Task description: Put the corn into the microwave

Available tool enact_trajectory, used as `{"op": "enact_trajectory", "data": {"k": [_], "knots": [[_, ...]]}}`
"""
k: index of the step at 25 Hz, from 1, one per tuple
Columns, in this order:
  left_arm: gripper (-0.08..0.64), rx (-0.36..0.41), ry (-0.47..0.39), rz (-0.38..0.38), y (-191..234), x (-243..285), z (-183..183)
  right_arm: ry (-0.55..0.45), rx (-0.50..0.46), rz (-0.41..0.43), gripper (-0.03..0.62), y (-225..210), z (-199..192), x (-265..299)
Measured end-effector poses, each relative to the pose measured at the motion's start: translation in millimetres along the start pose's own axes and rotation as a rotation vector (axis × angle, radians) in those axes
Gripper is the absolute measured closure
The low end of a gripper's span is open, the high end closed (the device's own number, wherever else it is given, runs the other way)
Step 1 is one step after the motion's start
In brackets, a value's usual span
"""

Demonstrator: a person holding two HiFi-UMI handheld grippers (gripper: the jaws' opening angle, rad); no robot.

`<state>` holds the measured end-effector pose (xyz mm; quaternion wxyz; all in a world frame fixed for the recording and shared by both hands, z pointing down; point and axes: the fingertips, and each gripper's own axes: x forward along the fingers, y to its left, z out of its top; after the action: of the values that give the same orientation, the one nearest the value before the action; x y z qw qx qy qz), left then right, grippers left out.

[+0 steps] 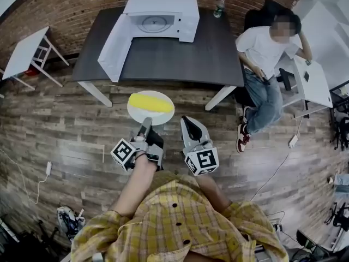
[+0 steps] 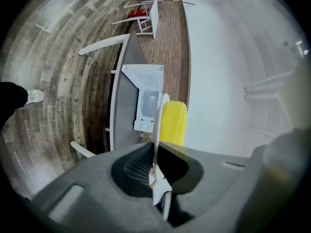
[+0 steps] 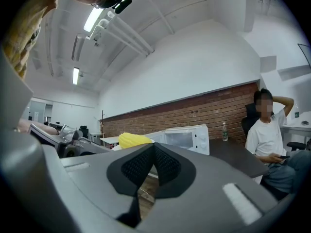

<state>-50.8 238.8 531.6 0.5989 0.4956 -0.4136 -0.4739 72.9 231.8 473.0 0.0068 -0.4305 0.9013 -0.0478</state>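
A yellow corn cob (image 1: 150,102) lies on a round white plate (image 1: 163,117) held over the wooden floor, in front of the dark table (image 1: 180,59). My left gripper (image 1: 145,125) is shut on the plate's near rim. In the left gripper view the plate (image 2: 156,125) shows edge-on between the jaws, with the corn (image 2: 173,123) beyond. My right gripper (image 1: 185,122) hovers beside the plate, shut and empty; its pads meet in the right gripper view (image 3: 154,152). The white microwave (image 1: 163,15) stands on the table with its door (image 1: 114,48) swung open.
A person (image 1: 267,53) sits on a chair right of the table. A water bottle (image 1: 219,7) stands on the table's far right corner. A small white table (image 1: 24,53) is at the far left. Cables and a power strip (image 1: 48,168) lie on the floor.
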Motion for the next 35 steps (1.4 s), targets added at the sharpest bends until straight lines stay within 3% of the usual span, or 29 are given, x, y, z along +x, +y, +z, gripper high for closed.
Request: {"op": "enact_trajectory", "data": {"k": [17, 25, 35], "knots": [[0.541, 0.038, 0.073, 0.040, -28, 178, 106, 0.009, 0.034, -0.088, 0.588, -72, 21, 200], [0.541, 0.045, 0.101, 0.091, -17, 231, 140, 0.009, 0.029, -0.140, 0.589, -99, 24, 255], [0.541, 0.018, 0.105, 0.057, -21, 270, 149, 0.018, 0.029, -0.125, 0.591, -109, 29, 289]]}}
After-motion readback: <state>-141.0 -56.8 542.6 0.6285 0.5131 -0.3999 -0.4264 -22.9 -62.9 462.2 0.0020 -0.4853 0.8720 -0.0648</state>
